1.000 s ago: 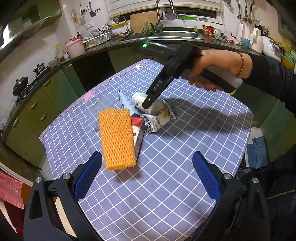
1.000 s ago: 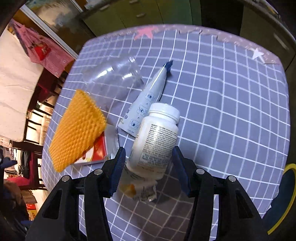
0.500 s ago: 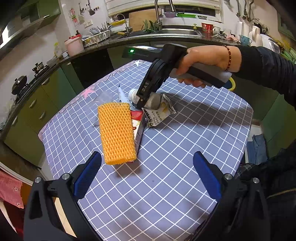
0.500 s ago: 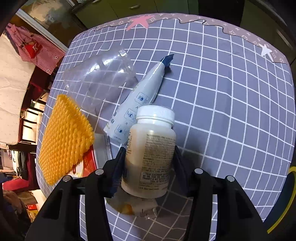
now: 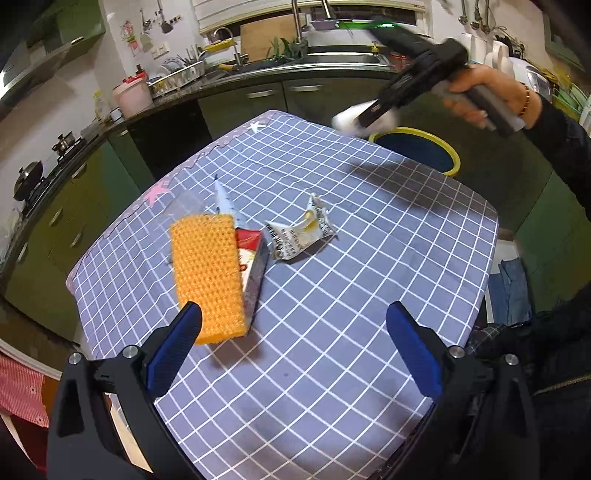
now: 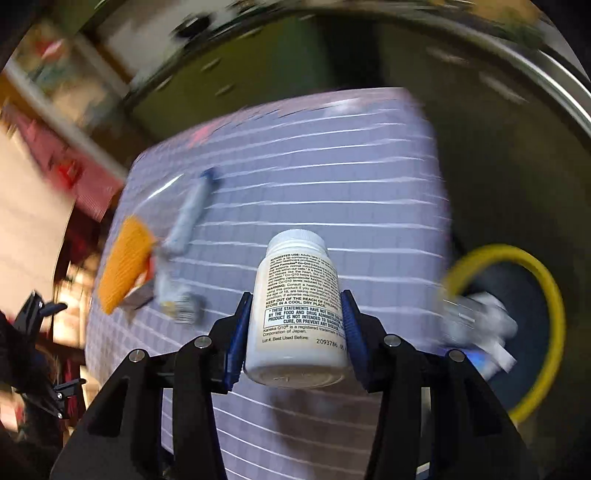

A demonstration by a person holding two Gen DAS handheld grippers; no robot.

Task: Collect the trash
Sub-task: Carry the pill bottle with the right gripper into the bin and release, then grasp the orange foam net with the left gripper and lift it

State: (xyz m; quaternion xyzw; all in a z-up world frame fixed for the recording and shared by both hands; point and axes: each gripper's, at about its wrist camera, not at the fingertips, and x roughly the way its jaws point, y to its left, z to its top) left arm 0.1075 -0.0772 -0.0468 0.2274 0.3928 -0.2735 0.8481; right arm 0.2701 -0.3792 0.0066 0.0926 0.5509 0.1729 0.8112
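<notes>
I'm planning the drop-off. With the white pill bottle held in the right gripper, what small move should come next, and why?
Probably carry the white pill bottle on until it is over the yellow-rimmed bin, and only then release. The right gripper clamps it between both pads, but in the left wrist view it hangs near the bin's far rim, not clearly over the opening.

It was a home kitchen. At twelve o'clock stood a steel sink with a tall tap (image 5: 297, 22); at ten o'clock, a wire dish rack (image 5: 177, 75). Green cabinet doors (image 5: 55, 218) and a black gas hob (image 5: 40, 177) lined nine o'clock.

Right tool (image 6: 295, 325) clamped and raised, left tool (image 5: 295, 347) spread wide.
</notes>
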